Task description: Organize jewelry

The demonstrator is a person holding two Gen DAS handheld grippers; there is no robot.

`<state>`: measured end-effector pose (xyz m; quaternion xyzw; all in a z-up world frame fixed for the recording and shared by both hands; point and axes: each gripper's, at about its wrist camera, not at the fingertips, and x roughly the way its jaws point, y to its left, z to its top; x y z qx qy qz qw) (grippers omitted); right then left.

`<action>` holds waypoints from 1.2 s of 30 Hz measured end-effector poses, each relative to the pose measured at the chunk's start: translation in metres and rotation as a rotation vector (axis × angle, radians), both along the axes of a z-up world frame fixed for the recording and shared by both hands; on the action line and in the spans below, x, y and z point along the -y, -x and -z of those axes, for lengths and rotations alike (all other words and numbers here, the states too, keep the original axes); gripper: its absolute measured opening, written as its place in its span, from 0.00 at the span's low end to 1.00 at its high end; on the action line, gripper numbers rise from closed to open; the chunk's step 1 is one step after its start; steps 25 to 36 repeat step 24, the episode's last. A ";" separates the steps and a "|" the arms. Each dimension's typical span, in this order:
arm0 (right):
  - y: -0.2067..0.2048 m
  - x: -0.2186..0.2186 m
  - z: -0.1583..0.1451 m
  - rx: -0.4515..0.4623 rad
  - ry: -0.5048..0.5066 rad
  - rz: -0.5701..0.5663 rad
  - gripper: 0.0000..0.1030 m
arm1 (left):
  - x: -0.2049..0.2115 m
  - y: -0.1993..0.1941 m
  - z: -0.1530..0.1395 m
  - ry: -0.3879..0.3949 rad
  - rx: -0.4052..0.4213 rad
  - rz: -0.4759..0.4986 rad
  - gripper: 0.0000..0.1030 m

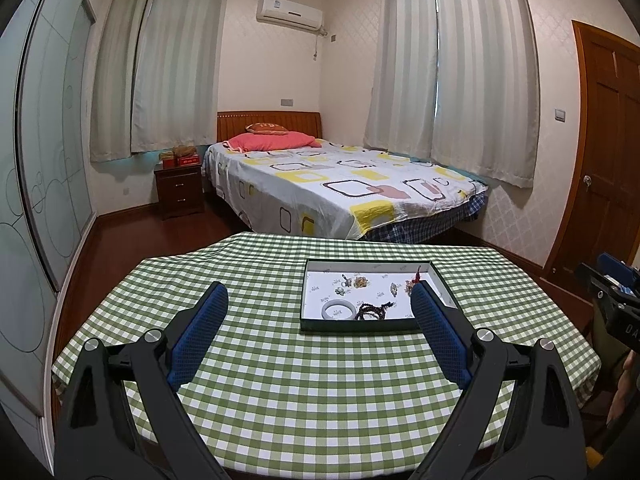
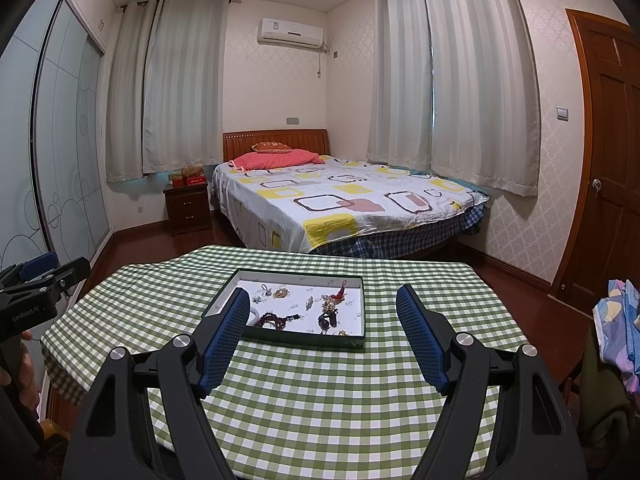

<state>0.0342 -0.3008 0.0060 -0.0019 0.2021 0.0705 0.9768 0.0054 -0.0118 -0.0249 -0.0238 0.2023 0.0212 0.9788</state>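
A shallow dark-rimmed tray with a white floor sits on the far half of the table; it also shows in the right wrist view. In it lie a pale bangle, a dark bead bracelet, small brooches and a red tassel charm. My left gripper is open and empty, held above the table short of the tray. My right gripper is open and empty, also short of the tray.
The table wears a green checked cloth. Beyond it stand a bed, a nightstand and a wardrobe at left. A wooden door is at right. Patterned fabric hangs beside the table's right edge.
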 end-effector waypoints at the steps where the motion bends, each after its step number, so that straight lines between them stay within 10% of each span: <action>1: 0.000 0.000 0.000 -0.001 0.000 -0.001 0.71 | 0.001 0.001 0.001 -0.004 0.001 -0.001 0.92; 36: -0.004 -0.005 0.012 -0.026 -0.004 0.002 0.71 | -0.003 -0.008 0.016 -0.028 -0.004 -0.048 0.96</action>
